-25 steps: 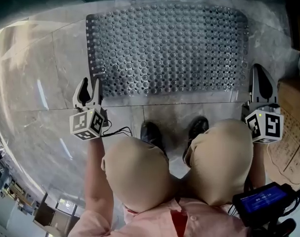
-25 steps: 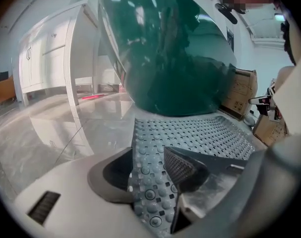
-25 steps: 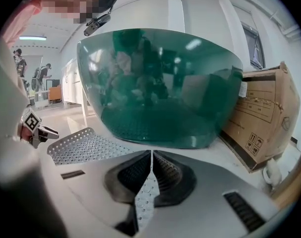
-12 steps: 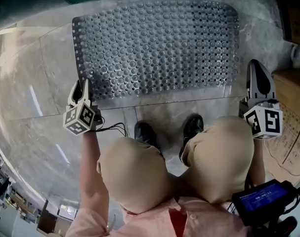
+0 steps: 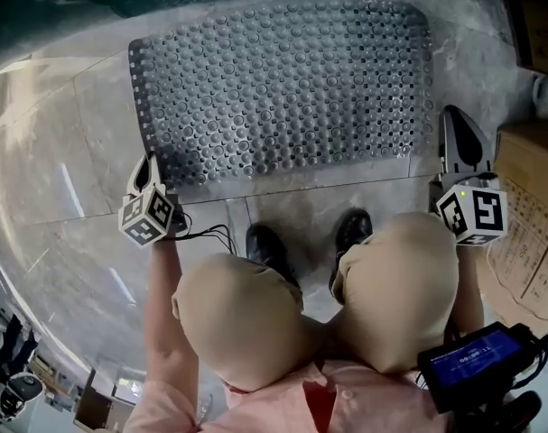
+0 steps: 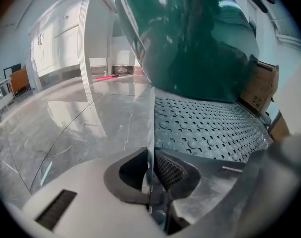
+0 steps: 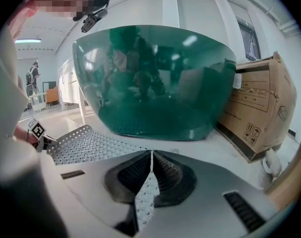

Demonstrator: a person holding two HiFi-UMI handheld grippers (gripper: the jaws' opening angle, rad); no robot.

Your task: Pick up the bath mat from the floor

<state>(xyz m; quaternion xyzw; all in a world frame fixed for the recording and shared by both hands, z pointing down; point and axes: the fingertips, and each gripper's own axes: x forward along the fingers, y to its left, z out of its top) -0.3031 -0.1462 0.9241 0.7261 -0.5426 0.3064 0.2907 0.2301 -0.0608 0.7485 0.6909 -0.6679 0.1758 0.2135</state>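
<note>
Grey perforated rubber bath mat (image 5: 283,88) lies flat. Left claw (image 5: 150,170), jaws just closing, pinches its near-left corner. Right claw (image 5: 451,123) clamps the near-right corner, presumably for a level lift.

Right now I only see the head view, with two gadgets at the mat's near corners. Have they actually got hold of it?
Observer: The right fingers are shut on the mat; a strip of its edge is pinched upright between them.
Operator: And the left one?
Observer: The left fingers have just been closing, and the mat's edge is now gripped between them.
Operator: What's the dark strip past the mat?
Observer: A big glossy green tub, standing on the floor just beyond the mat.
</note>
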